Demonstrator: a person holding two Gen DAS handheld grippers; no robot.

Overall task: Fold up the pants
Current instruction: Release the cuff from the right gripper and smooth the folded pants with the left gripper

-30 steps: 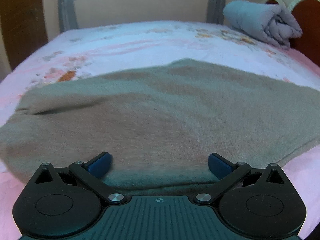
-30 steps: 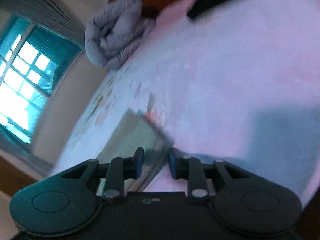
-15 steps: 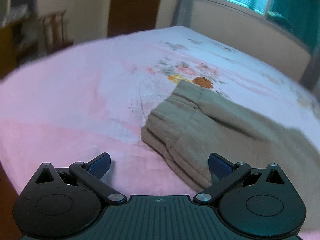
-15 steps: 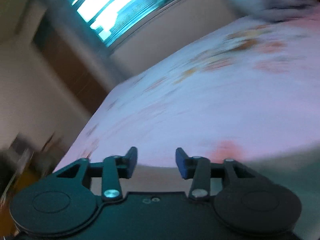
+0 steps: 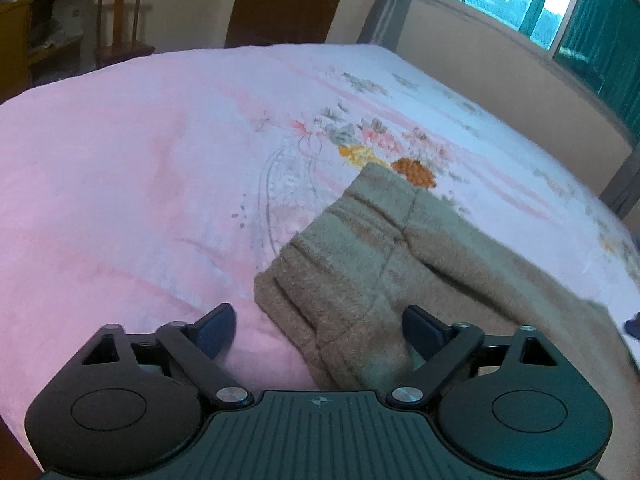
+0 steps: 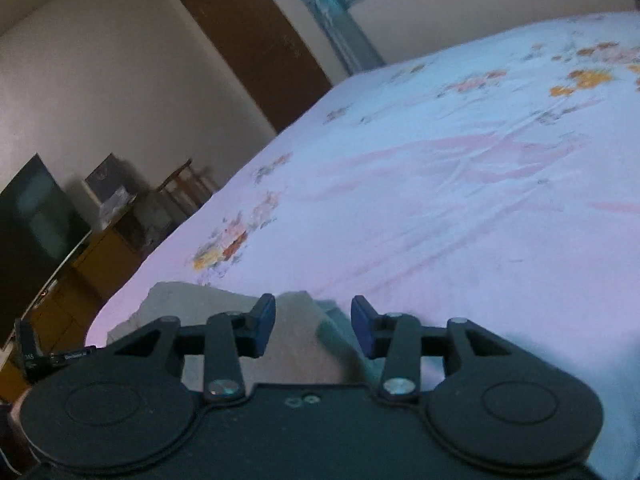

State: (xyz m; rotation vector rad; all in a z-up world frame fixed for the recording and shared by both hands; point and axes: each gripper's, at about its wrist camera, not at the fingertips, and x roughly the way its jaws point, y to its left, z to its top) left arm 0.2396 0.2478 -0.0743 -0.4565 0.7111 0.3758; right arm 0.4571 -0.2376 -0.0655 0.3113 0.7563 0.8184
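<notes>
Tan fleece pants point(image 5: 400, 264) lie on the pink flowered bed point(image 5: 160, 160). Their ribbed waistband end point(image 5: 340, 248) points toward the left wrist camera. My left gripper point(image 5: 318, 326) is open wide, its jaws straddling the near corner of the waistband without closing on it. In the right wrist view a tan corner of the pants point(image 6: 296, 340) sits between the jaws of my right gripper point(image 6: 313, 322), which is open with a moderate gap.
A wooden chair point(image 5: 120, 20) and shelves stand beyond the bed's far left edge. A brown door point(image 6: 248, 40), a dark screen point(image 6: 32, 232) on a wooden cabinet, and a window point(image 5: 540, 4) along the wall surround the bed.
My left gripper swung from facing the broad pants to the waistband corner and came closer. My right gripper swung around and opened a little wider, with a pants corner now between its jaws.
</notes>
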